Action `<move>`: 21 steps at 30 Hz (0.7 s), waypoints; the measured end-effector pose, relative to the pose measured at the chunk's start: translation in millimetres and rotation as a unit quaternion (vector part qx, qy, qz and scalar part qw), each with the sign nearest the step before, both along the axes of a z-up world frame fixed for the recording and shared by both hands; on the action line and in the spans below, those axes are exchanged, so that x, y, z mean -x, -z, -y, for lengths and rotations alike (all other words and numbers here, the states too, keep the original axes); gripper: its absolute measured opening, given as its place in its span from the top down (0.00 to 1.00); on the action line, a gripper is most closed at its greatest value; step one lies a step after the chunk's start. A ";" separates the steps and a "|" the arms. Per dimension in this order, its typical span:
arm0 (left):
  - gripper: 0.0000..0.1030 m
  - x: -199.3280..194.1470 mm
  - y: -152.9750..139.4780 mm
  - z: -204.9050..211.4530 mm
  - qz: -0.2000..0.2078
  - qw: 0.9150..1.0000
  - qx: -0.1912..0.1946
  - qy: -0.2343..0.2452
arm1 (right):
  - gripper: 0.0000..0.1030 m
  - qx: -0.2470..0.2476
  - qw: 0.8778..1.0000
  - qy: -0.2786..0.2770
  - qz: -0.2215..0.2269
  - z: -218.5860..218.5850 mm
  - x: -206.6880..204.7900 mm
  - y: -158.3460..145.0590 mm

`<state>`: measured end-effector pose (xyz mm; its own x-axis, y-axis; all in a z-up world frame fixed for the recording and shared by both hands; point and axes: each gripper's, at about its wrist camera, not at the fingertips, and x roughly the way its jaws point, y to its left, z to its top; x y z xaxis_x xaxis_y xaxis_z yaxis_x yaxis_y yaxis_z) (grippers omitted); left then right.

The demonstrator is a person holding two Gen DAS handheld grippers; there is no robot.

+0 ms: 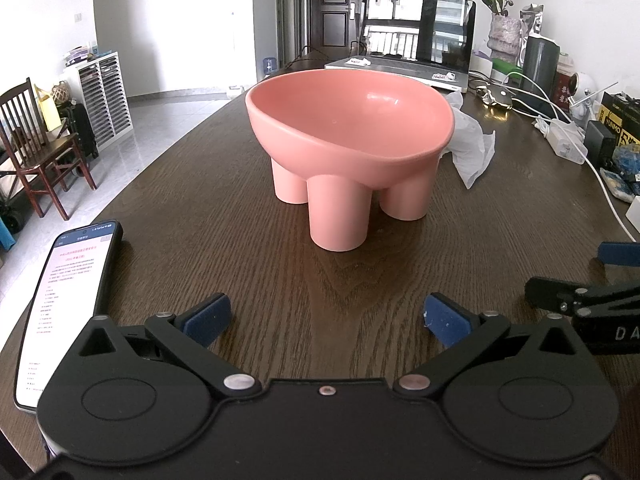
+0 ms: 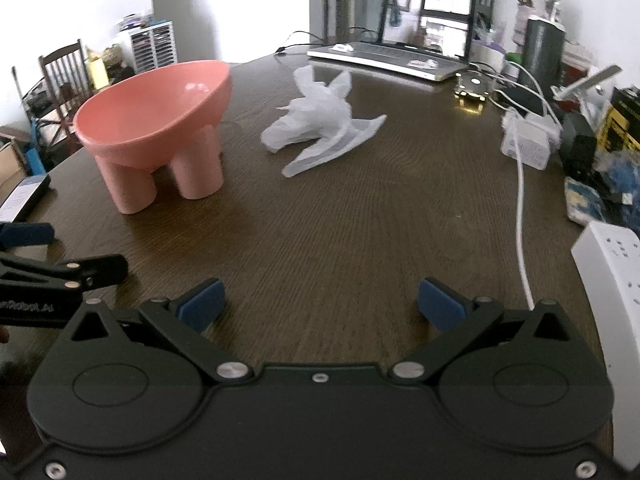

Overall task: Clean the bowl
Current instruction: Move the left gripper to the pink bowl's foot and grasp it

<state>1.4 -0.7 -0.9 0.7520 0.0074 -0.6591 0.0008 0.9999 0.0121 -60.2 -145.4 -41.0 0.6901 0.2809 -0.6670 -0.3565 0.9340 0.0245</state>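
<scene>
The pink bowl (image 1: pixel 350 120) is stood on its thick legs on the dark wooden table (image 1: pixel 240 240), with its rim tilted so that the open side is turned toward the grippers. It is seen straight ahead of the left gripper (image 1: pixel 326 318), which is held low over the table with its blue pads spread wide apart and nothing between them. From the right gripper (image 2: pixel 320 304), likewise spread wide and empty, the bowl (image 2: pixel 156 108) is seen ahead and well to the left, while a crumpled white wipe (image 2: pixel 320 120) is seen almost straight ahead, a little left of centre. The wipe lies just beside the bowl on its right, its long axis running slantwise from near the bowl toward the far right. No contact with either thing has been made.

It is judged that the wipe is the nearer target for the right gripper and the bowl for the left, so a steadying hold on the bowl and a pick-up of the wipe would be expected. A phone (image 1: pixel 68 304) is lain at the left table edge, clear of both paths.
</scene>
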 end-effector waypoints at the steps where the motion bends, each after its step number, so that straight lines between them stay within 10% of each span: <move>1: 0.00 0.0 -0.2 -0.5 0.000 1.000 0.000 0.001 | 0.00 0.000 1.000 -0.002 0.000 -0.2 -0.1 -0.4; 21: 0.00 -30.4 -1.8 -8.7 -0.006 1.000 -0.001 0.012 | 0.00 -0.001 1.000 -0.024 0.001 -4.3 -8.1 -2.5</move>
<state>31.8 8.1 0.8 0.7434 -0.0089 -0.6688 0.0249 0.9996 0.0144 -52.1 -141.1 -38.5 0.6772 0.3156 -0.6647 -0.4013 0.9156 0.0260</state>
